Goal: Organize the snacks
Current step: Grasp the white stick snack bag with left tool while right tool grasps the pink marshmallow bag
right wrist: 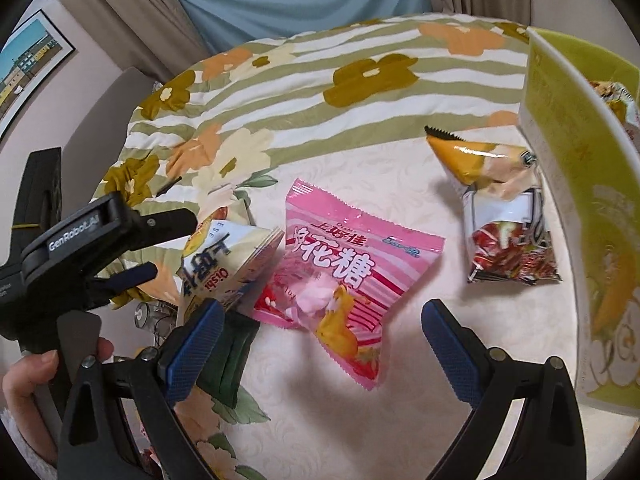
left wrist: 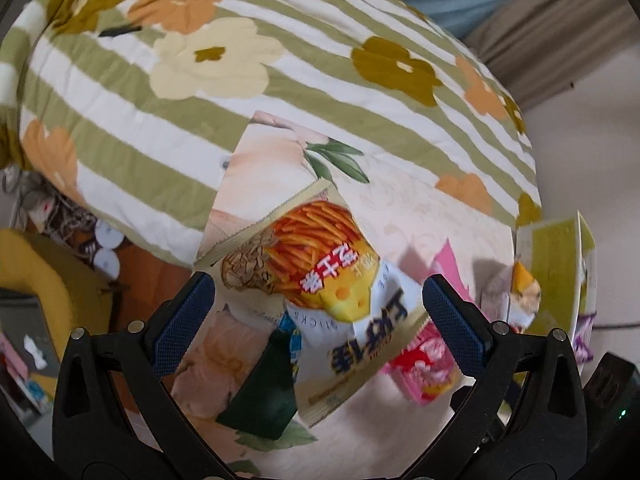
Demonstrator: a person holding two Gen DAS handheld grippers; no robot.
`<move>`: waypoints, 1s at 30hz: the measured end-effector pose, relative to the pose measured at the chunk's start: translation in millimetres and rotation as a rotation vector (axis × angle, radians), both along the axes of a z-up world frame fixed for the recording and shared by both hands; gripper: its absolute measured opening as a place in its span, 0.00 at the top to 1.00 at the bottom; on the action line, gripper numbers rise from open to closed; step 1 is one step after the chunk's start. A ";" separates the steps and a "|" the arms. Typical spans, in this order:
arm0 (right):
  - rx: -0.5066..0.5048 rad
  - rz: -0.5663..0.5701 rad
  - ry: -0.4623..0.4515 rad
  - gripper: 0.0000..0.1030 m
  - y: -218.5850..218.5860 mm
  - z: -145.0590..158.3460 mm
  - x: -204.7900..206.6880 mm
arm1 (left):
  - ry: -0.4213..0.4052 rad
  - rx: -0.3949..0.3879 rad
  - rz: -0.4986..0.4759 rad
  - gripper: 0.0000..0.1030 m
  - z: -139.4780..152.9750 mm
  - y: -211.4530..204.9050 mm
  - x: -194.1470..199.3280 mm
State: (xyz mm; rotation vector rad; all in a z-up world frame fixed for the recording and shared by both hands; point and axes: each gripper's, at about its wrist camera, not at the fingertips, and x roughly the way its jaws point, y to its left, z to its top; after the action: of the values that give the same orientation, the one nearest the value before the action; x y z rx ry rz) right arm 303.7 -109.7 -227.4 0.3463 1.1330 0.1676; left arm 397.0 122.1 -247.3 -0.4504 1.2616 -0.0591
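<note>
Hidden: we see the pink marshmallow bag [left wrist: 424, 364] half covered by the sticks bag [left wrist: 340, 316] in the left wrist view; the dark green packet [left wrist: 264, 392] under them shows no label.
Blurred: the small bags [left wrist: 516, 300] at the right there are too smeared to read.
Writing: we read "Oishi" on the sticks bag [right wrist: 224, 268], large Chinese characters on the marshmallow bag [right wrist: 336, 276], and "GenRobot.AI" on the left gripper [right wrist: 164, 240].
Right view only: the marshmallow bag lies whole on the desk [right wrist: 400, 200], with an orange-topped bag [right wrist: 472, 160] and a red-printed bag [right wrist: 512, 256] farther right beside the green box [right wrist: 568, 128].
Left jaws: the left gripper [left wrist: 318, 308] is spread wide around the sticks bag, pads apart from it.
Right jaws: the right gripper [right wrist: 320, 344] is wide open over the marshmallow bag, holding nothing.
Far: a flowered quilt [left wrist: 200, 80].
</note>
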 end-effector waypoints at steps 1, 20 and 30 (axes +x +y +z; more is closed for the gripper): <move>0.009 -0.001 0.004 0.04 -1.1 -1.3 2.1 | 0.003 0.003 0.009 0.00 -1.2 0.2 1.9; 0.062 0.019 0.092 0.04 -12.2 -26.6 28.1 | 0.133 0.037 0.002 0.07 -46.8 -19.2 22.8; 0.104 0.018 0.119 0.04 -12.2 -40.5 34.7 | 0.081 0.101 -0.104 0.22 -44.2 -26.4 12.6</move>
State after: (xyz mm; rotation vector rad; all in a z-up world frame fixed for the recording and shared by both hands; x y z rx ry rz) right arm 338.4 -121.9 -267.9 0.4426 1.2480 0.2247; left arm 409.6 95.7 -291.5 -0.3022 1.3611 -0.0652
